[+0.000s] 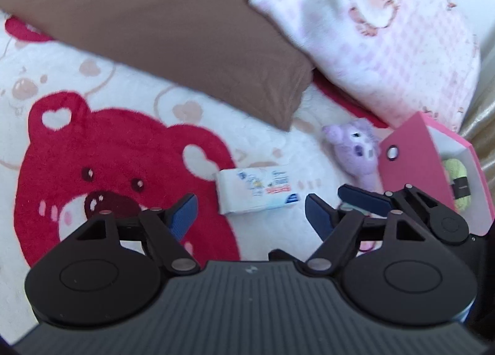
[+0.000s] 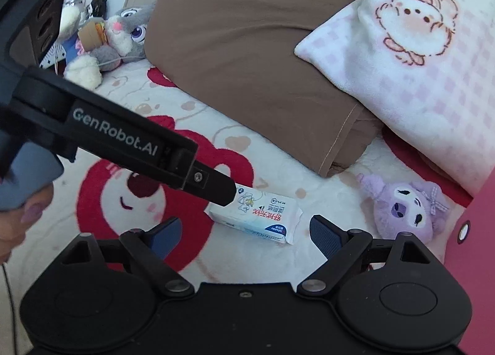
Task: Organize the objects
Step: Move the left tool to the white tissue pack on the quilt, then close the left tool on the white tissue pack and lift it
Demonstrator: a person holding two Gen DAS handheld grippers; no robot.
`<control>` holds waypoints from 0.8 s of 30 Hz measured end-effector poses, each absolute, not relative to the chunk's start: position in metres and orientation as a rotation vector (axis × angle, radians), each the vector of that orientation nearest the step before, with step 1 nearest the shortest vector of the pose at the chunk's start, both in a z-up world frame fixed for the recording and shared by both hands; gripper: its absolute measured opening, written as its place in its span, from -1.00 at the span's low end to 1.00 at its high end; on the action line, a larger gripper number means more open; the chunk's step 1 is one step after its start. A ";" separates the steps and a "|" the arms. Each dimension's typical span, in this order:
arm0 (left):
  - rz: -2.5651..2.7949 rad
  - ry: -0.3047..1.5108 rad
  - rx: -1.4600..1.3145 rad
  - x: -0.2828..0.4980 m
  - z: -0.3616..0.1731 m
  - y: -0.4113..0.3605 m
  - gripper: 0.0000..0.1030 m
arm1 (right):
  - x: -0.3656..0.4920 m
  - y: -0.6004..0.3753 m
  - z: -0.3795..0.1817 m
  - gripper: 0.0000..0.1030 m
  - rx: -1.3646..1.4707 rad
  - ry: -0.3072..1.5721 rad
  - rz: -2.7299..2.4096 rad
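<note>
The wet-wipes pack [image 2: 255, 215] lay on the bear-print blanket [image 2: 123, 231], just ahead between the spread, empty jaws of both the left hand-held gripper [image 1: 250, 212] and right hand-held gripper [image 2: 244, 234]; the purple plush [image 2: 408, 209] lay nearby.

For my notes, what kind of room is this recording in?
Most likely a bedroom, on a bed: a brown pillow and a pink checked pillow lie on a fleecy bear-print blanket, with a purple plush toy nearby.
</note>
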State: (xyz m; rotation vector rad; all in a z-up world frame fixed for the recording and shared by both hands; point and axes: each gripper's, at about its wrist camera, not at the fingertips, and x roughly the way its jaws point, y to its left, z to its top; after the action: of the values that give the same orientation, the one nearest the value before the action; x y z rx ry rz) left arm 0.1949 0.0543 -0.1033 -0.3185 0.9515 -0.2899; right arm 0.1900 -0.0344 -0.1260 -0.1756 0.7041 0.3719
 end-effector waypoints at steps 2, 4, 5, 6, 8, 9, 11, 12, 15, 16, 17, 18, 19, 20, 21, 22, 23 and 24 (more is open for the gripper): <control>-0.291 0.954 -0.337 0.198 -0.112 0.057 0.42 | 0.197 -0.032 -0.140 0.79 -0.212 0.709 0.368; -0.303 0.953 -0.345 0.201 -0.119 0.057 0.39 | 0.205 -0.032 -0.150 0.79 -0.206 0.734 0.366; -0.306 0.948 -0.346 0.202 -0.123 0.057 0.38 | 0.207 -0.033 -0.153 0.79 -0.196 0.744 0.366; -0.310 0.945 -0.346 0.204 -0.126 0.056 0.33 | 0.209 -0.034 -0.157 0.79 -0.185 0.751 0.366; -0.317 0.947 -0.356 0.207 -0.134 0.054 0.25 | 0.213 -0.036 -0.162 0.79 -0.166 0.759 0.364; -0.320 0.948 -0.363 0.210 -0.137 0.053 0.15 | 0.215 -0.037 -0.165 0.79 -0.161 0.763 0.363; -0.310 0.953 -0.341 0.213 -0.141 0.048 -0.05 | 0.218 -0.037 -0.168 0.79 -0.160 0.760 0.361; -0.301 0.948 -0.331 0.214 -0.142 0.046 -0.08 | 0.219 -0.037 -0.170 0.79 -0.162 0.754 0.365; -0.332 0.932 -0.350 0.216 -0.143 0.044 -0.24 | 0.220 -0.034 -0.172 0.79 -0.181 0.742 0.378; -0.335 0.930 -0.354 0.216 -0.143 0.043 -0.24 | 0.220 -0.033 -0.171 0.78 -0.181 0.739 0.389; -0.342 0.929 -0.355 0.216 -0.142 0.042 -0.24 | 0.219 -0.033 -0.170 0.80 -0.176 0.738 0.404; -0.346 0.939 -0.351 0.217 -0.140 0.043 -0.24 | 0.218 -0.033 -0.169 0.79 -0.169 0.741 0.404; -0.355 0.960 -0.359 0.217 -0.139 0.044 -0.24 | 0.216 -0.034 -0.167 0.79 -0.158 0.745 0.401; -0.371 0.991 -0.391 0.217 -0.138 0.047 -0.24 | 0.214 -0.035 -0.166 0.78 -0.138 0.753 0.400; -0.389 1.023 -0.432 0.216 -0.138 0.052 -0.24 | 0.211 -0.037 -0.164 0.78 -0.120 0.760 0.396; -0.413 1.061 -0.490 0.213 -0.139 0.057 -0.24 | 0.208 -0.038 -0.162 0.78 -0.104 0.769 0.390; -0.433 1.090 -0.533 0.210 -0.141 0.061 -0.24 | 0.203 -0.040 -0.160 0.78 -0.091 0.779 0.386; -0.450 1.117 -0.568 0.205 -0.143 0.064 -0.24 | 0.199 -0.042 -0.159 0.78 -0.081 0.789 0.385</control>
State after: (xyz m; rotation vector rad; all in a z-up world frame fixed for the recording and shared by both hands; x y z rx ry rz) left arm 0.2055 0.0637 -0.1428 -0.5677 1.1169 -0.4502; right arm 0.1986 -0.0422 -0.1588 -0.0809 0.7889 0.3846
